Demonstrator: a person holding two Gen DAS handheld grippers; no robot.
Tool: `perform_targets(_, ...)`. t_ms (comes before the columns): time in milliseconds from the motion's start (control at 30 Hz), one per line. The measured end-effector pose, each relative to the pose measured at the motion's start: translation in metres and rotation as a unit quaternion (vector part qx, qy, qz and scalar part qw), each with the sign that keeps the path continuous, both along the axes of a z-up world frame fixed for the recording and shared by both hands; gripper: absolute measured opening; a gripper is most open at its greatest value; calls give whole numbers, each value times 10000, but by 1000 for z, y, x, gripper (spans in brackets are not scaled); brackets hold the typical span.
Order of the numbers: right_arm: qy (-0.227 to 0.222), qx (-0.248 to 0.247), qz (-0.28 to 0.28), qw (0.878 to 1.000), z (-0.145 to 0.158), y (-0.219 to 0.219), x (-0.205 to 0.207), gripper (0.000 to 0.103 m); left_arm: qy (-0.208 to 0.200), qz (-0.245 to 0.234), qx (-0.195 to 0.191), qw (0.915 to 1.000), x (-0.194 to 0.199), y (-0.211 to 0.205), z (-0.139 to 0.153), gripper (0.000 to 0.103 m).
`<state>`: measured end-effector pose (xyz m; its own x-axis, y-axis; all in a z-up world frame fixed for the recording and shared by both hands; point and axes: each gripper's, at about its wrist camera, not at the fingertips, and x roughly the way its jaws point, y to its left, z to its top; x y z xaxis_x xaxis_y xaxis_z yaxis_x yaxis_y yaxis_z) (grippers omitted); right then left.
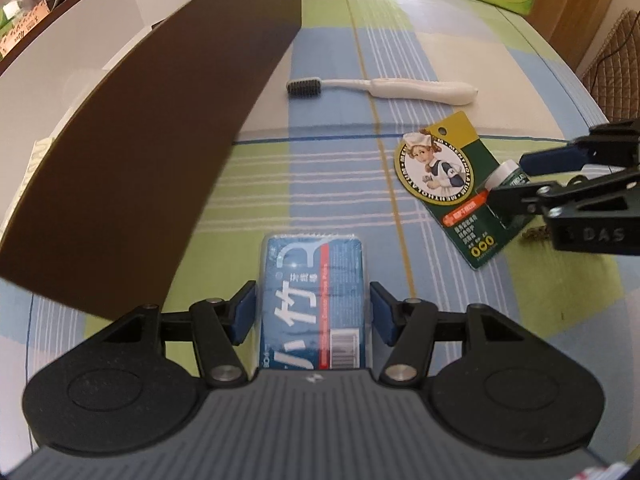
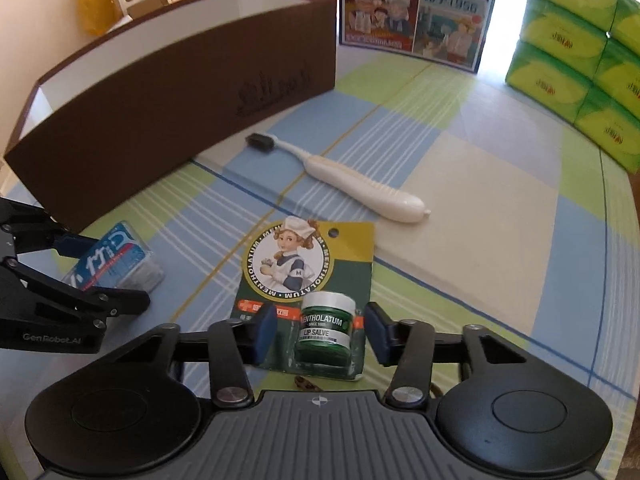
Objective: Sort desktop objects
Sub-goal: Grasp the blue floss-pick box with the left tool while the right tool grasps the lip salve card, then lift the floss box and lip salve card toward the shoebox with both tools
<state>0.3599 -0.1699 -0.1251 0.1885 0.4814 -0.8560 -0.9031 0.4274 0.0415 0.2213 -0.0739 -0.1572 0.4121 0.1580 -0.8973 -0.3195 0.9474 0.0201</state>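
The lip balm card (image 2: 308, 276) reads "MENTHOLATUM", its jar (image 2: 325, 330) "MENTHOLATUM LIP SALVE"; the left hand-held gripper (image 2: 100, 276) reads "GenRobot.AI".

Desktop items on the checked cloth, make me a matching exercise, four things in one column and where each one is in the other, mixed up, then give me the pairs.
Things:
1. blue floss pack
2. lip salve card
3. toothbrush
4. brown box

Places:
A. lying free on the cloth, near the box front
B. between the fingers of the right gripper
C. standing at the far left of the table, open at the top
D. between the fingers of the left gripper

Pairs: 1-D, 2-B, 3-A, 4-C
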Motion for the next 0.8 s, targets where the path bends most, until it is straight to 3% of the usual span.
perform_targets(167,29,-102,-116,9999,-9,3,3,31,-32,-18,27,10000,7,0,0,55)
perform_targets(400,36,25,-292,9996,-10,-1,2,30,-7,-83,36,10000,10,-2,-1,53)
perform_targets(800,96,336,-346,9988,15,-19,-12,30,0,-131,-23,9999,1,-7,6,53)
